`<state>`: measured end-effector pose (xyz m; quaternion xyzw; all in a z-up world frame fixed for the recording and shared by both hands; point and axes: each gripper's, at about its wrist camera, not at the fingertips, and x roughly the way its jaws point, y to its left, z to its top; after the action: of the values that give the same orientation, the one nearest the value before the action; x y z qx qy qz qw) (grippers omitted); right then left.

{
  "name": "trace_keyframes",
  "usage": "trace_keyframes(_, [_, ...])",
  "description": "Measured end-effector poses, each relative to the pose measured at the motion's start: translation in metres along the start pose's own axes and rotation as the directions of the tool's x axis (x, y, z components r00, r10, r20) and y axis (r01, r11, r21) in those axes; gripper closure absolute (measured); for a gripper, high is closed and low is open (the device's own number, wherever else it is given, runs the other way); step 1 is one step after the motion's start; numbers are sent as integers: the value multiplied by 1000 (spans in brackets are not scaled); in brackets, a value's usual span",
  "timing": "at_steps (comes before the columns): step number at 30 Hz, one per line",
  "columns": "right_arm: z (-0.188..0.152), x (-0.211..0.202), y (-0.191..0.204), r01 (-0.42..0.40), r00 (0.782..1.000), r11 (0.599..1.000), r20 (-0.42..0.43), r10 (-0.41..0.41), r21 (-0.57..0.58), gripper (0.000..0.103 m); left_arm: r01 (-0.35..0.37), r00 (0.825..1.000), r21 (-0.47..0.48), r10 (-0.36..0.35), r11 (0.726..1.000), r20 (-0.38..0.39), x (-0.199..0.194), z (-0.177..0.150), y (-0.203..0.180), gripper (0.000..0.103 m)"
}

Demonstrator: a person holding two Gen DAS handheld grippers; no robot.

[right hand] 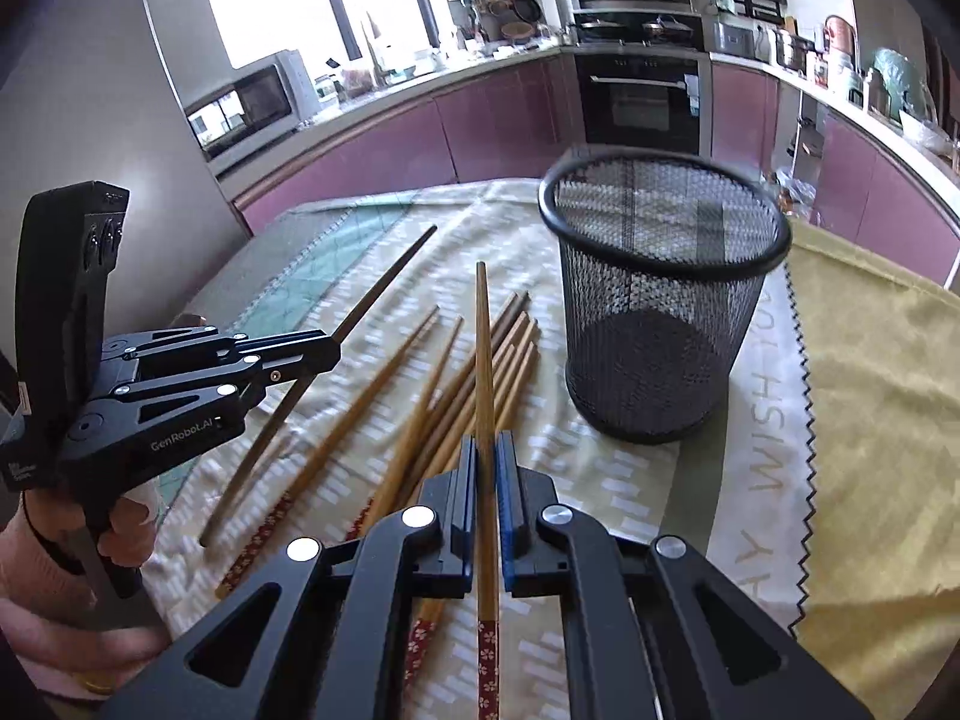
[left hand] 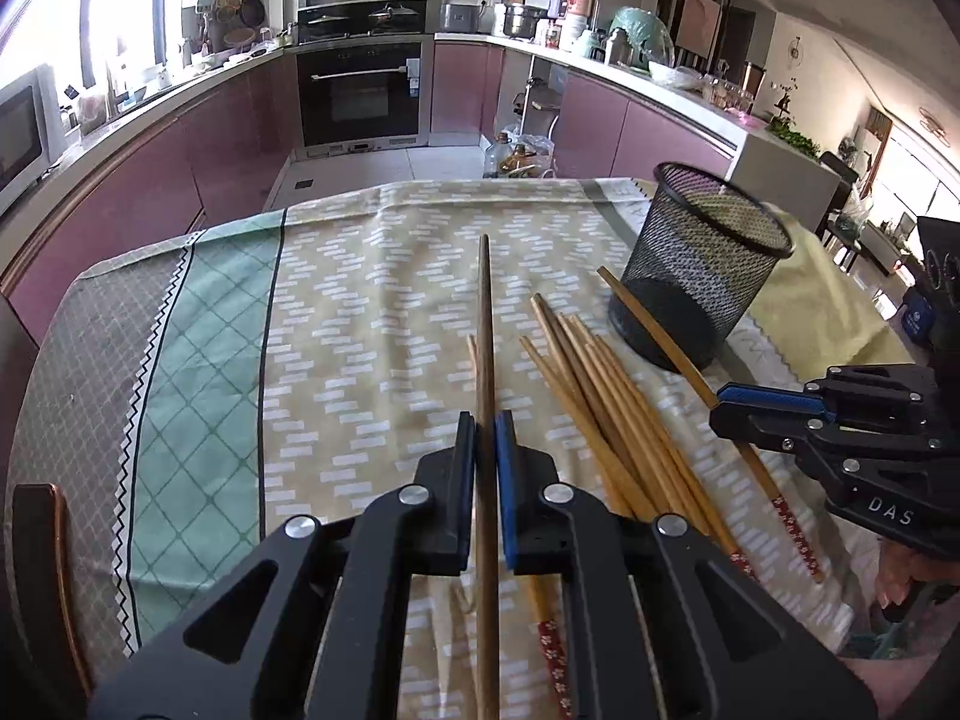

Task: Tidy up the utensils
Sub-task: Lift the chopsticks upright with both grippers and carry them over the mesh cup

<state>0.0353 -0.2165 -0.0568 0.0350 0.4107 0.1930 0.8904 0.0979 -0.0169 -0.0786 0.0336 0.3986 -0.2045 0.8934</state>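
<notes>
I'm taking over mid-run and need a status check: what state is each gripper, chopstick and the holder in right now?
Left gripper: shut on the dark chopstick.
Right gripper: shut on a light chopstick with a red patterned end.
Loose chopsticks: lying flat in a pile on the tablecloth, not sorted.
Mesh holder: upright on the cloth, nothing in it yet.

Bamboo chopsticks point(left hand: 606, 396) lie fanned on the cloth beside upright mesh cup point(left hand: 699, 264)

Bright daylight from the blown-out window point(right hand: 270, 0); fisheye edges bend and darken; right view slightly motion-blurred
</notes>
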Motion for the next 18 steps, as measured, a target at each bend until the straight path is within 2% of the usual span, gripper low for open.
trace_keyframes(4, [9, -27, 0, -25, 996, 1000, 80, 25, -9, 97, 74, 995, 0, -73, 997, 64, -32, 13, -4, 95])
trace_keyframes(7, [19, -50, -2, -40, 988, 999, 146, 42, -15, 97, 127, 985, 5, -127, 992, 119, -56, 27, -10, 95])
trace_keyframes(12, [34, -83, -6, -44, 966, 999, 255, 50, -29, 97, 204, 958, 16, -203, 979, 202, -90, 51, -20, 95])
trace_keyframes(18, [56, -106, -11, -32, 941, 998, 336, 50, -59, 97, 246, 925, 42, -248, 968, 288, -117, 82, -33, 95])
